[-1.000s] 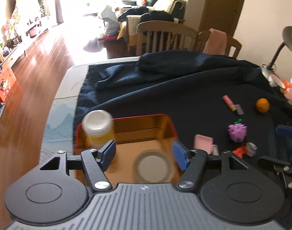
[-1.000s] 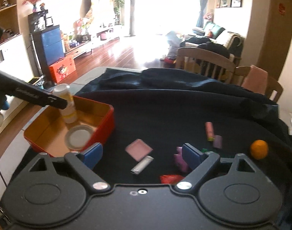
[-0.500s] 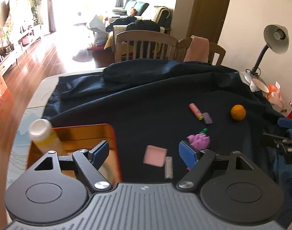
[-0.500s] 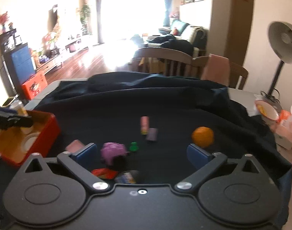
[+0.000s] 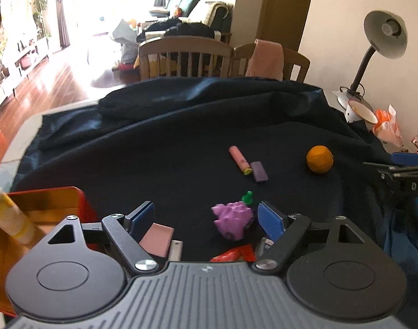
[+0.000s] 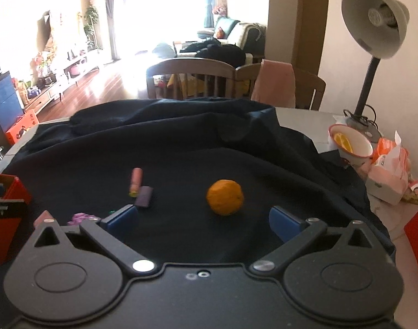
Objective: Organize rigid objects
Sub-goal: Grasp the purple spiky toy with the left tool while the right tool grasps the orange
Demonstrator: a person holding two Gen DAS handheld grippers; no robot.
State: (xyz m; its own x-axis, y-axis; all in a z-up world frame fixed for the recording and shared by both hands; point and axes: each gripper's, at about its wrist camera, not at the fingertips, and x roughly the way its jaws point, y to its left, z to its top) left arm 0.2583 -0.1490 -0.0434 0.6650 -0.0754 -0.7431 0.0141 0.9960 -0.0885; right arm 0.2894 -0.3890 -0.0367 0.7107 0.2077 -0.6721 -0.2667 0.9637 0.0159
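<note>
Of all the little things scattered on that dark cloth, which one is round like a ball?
The orange fruit, lying alone toward the lamp side. The spiky purple toy is knobbly, the pink stick is long, and the small purple block is flat.

Dark cloth over table: matt, creased. Orange: dimpled, matt skin. Purple spiky toy: smooth plastic. Tray near left: glossy w/ orange sheen. Far chairs: wood. Lamp shade right: matt grey.
</note>
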